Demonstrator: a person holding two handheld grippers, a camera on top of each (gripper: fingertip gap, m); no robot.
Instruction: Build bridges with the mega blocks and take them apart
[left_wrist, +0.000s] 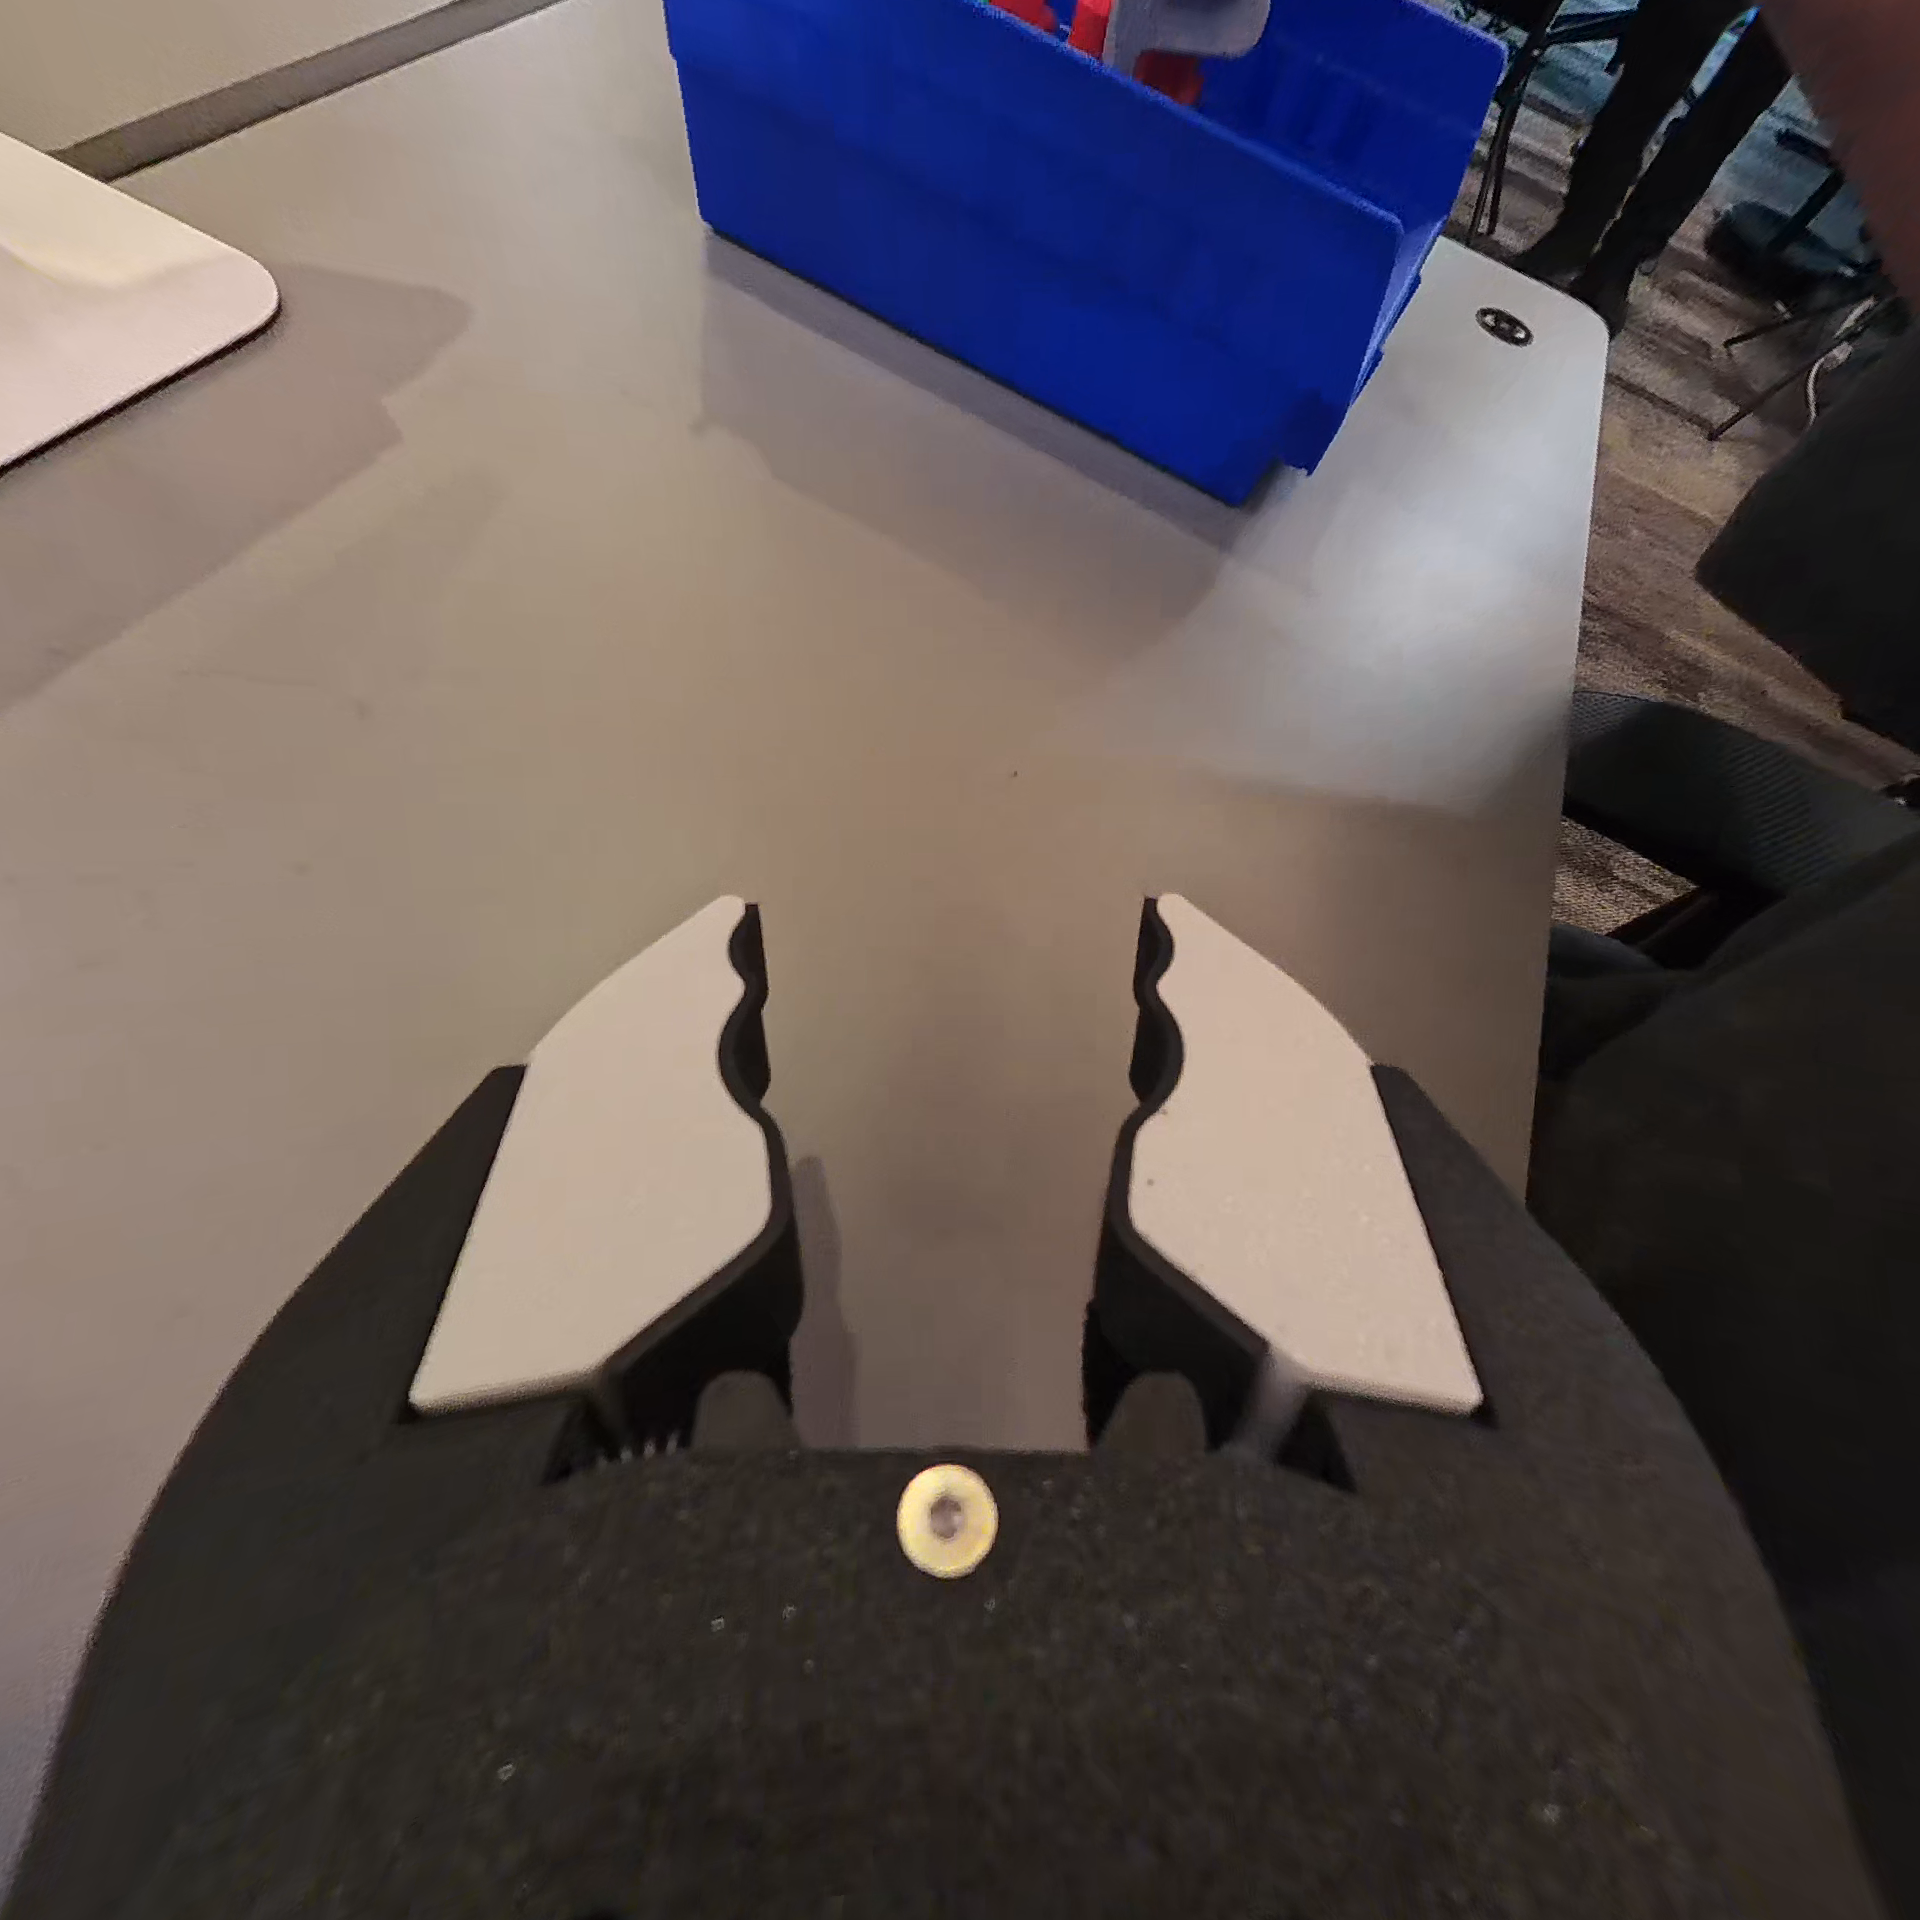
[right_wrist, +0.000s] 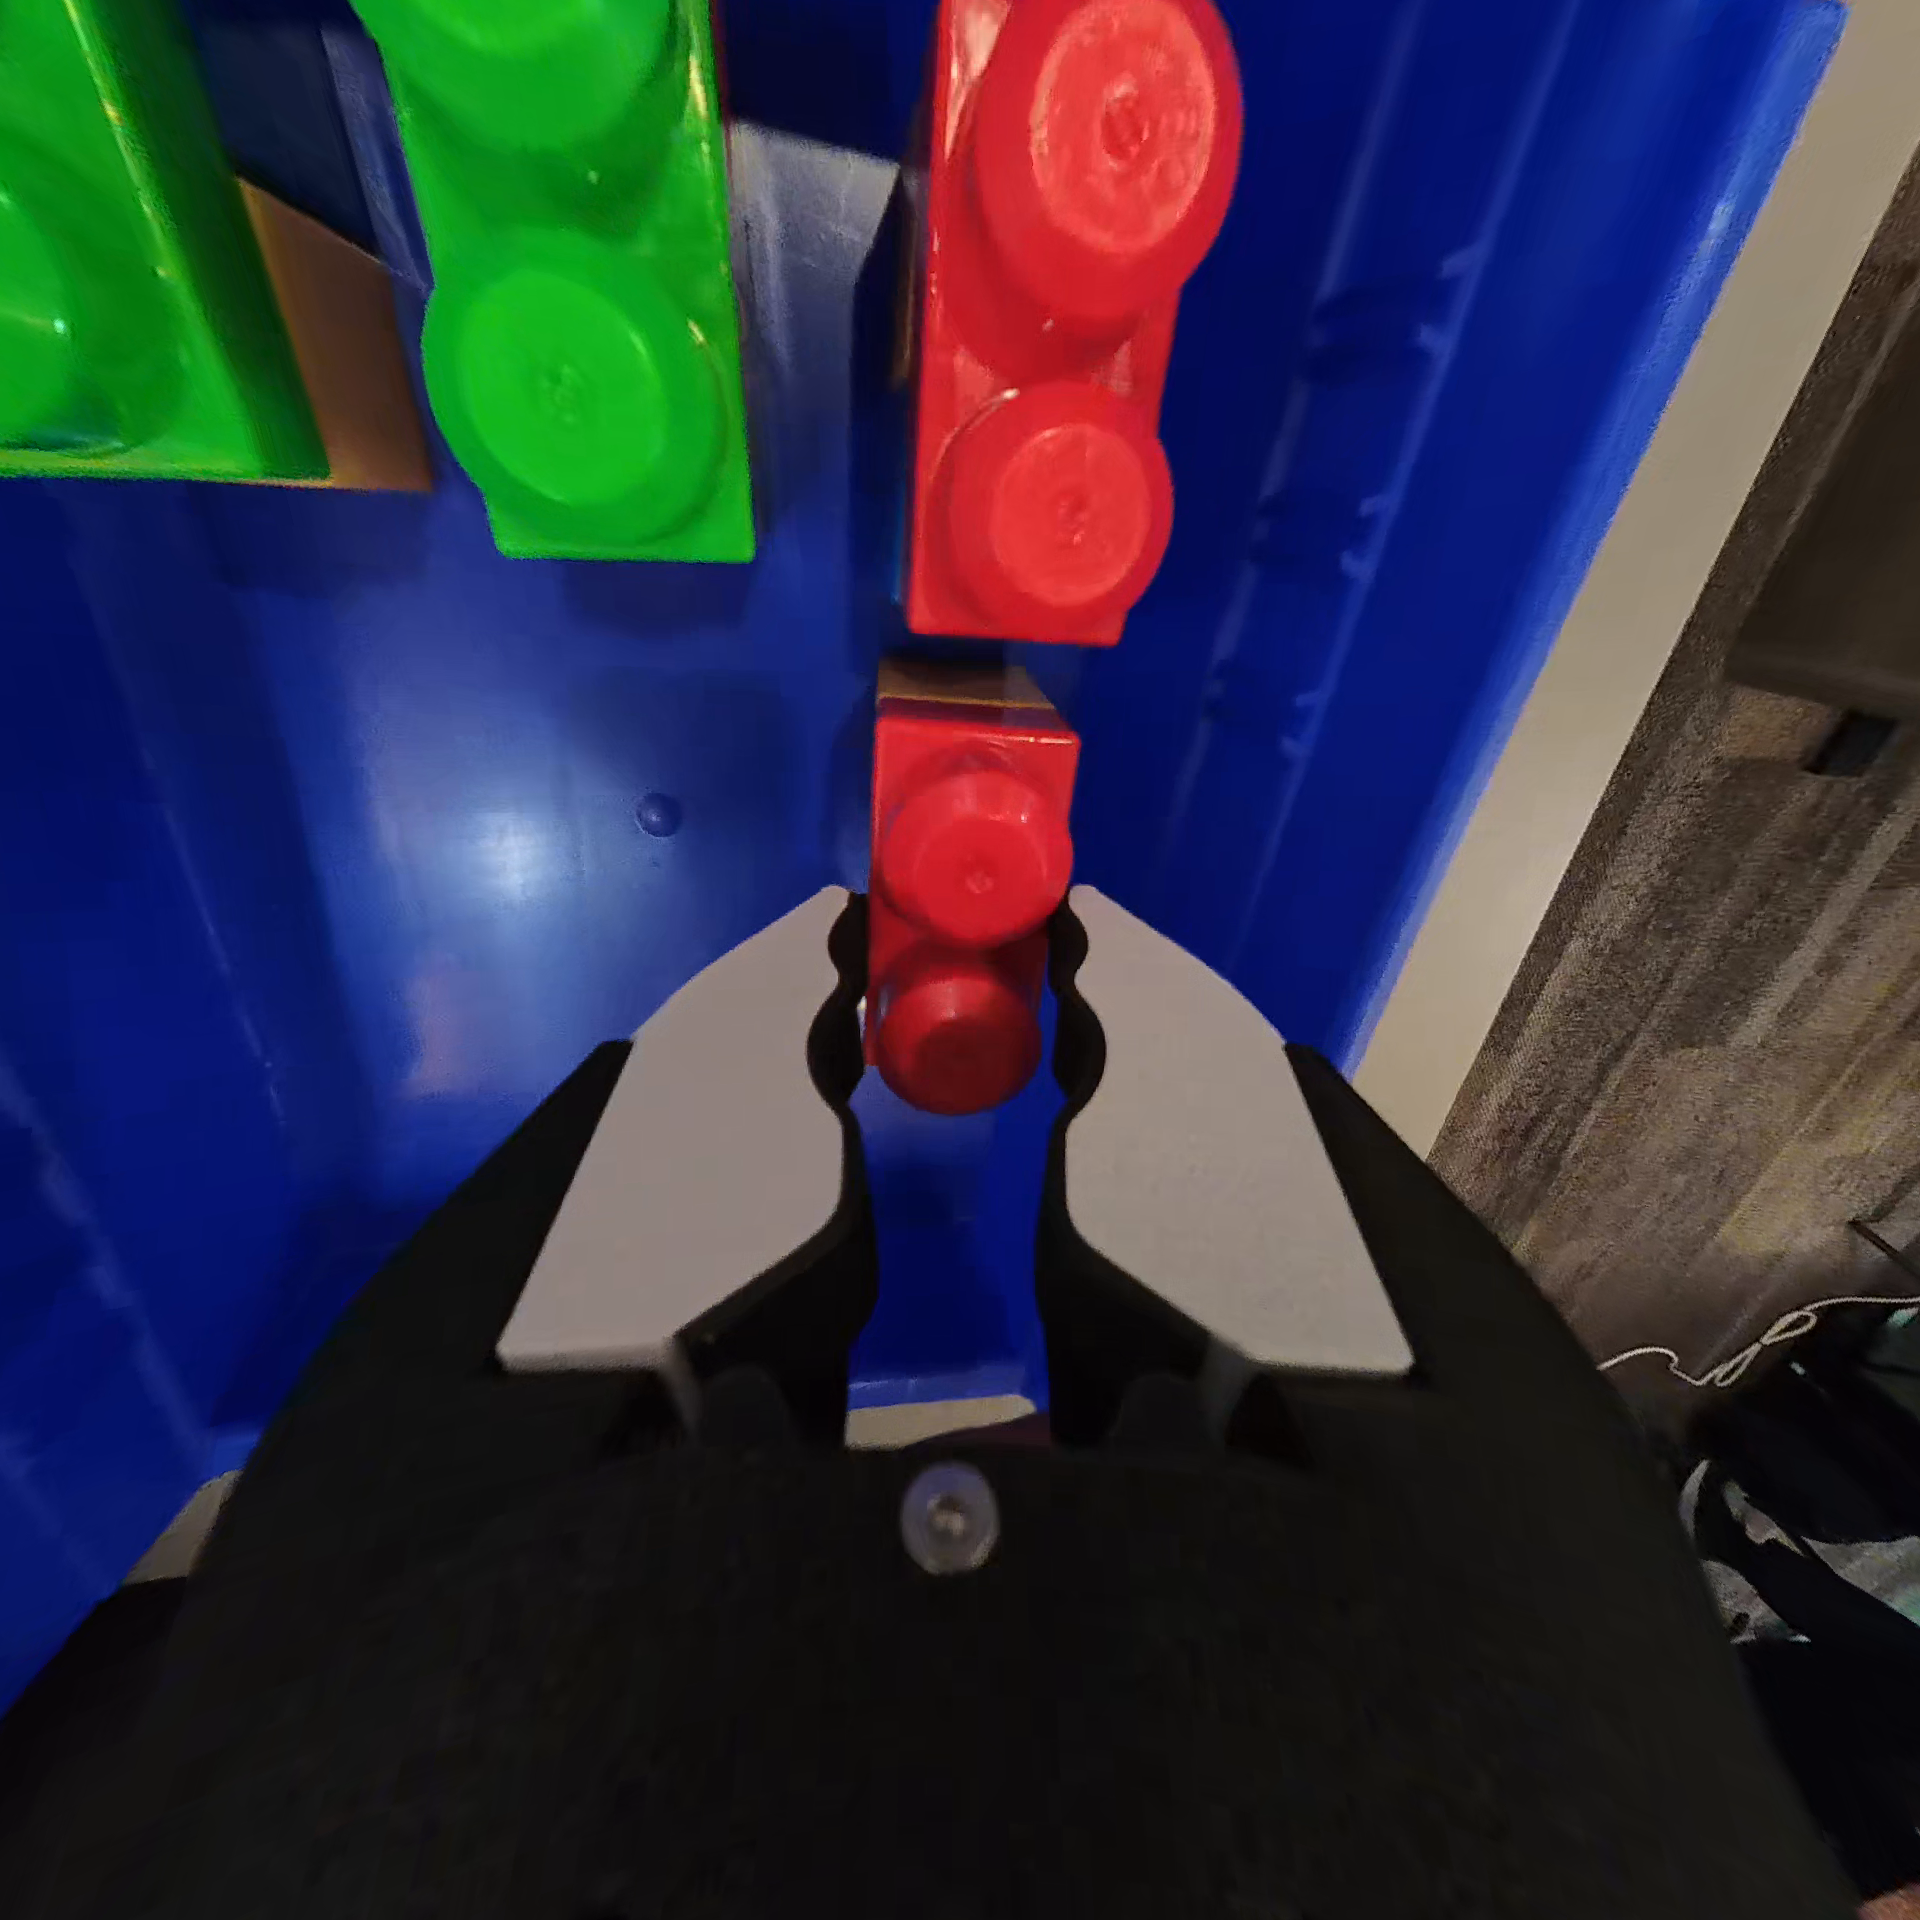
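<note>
**Red block in the right claw**

Blocks sit inside the blue bin (right_wrist: 436, 852). We see our right claw (right_wrist: 956, 940) reaching down into it, its two fingers squeezed on a small red block (right_wrist: 971, 831). Just past that one is a bigger red block (right_wrist: 1049, 416), and two green blocks (right_wrist: 592, 312) lie to the left. Our left claw (left_wrist: 951, 914) is wide open over the gray table (left_wrist: 520, 675), holding nothing. Maybe the right claw shows at the bin's top there, but it is blurry.
</note>
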